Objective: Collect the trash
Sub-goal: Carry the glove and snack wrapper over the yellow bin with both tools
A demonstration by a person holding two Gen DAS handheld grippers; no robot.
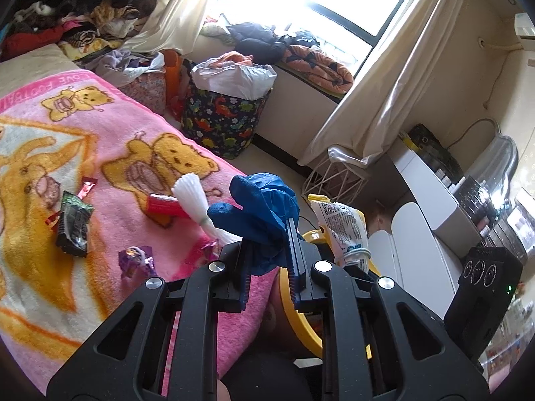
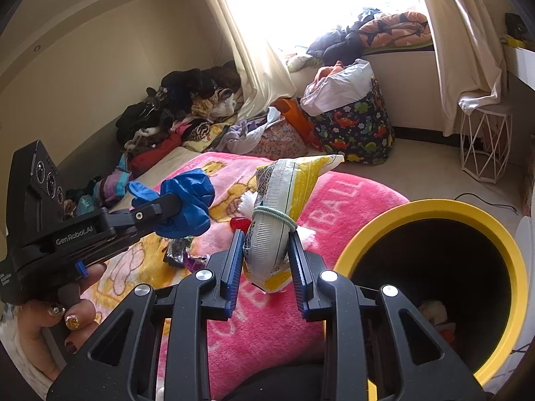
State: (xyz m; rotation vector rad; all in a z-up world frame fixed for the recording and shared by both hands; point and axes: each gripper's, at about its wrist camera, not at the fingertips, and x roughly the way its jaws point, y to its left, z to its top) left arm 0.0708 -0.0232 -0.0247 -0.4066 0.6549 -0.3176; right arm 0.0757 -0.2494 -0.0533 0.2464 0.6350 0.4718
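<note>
My left gripper (image 1: 267, 230) is shut on a crumpled blue glove (image 1: 264, 204), held above the edge of the pink blanket (image 1: 110, 153); the same glove (image 2: 187, 207) shows at the left of the right wrist view. My right gripper (image 2: 264, 244) is shut on a yellow and white snack bag (image 2: 281, 214) bound with a rubber band, seen too in the left wrist view as the snack bag (image 1: 341, 227). A yellow-rimmed bin (image 2: 434, 207) with a dark inside stands just right of the right gripper. Loose wrappers (image 1: 72, 224), a red tube (image 1: 164, 205) and a white tassel (image 1: 194, 200) lie on the blanket.
A dinosaur-print basket (image 1: 224, 123) stuffed with bags stands past the bed. A white wire stool (image 2: 485, 147) sits by the curtain. Clothes (image 2: 187, 107) are heaped along the wall. A hand (image 2: 50, 327) holds the left gripper's handle. White furniture (image 1: 424, 234) is at the right.
</note>
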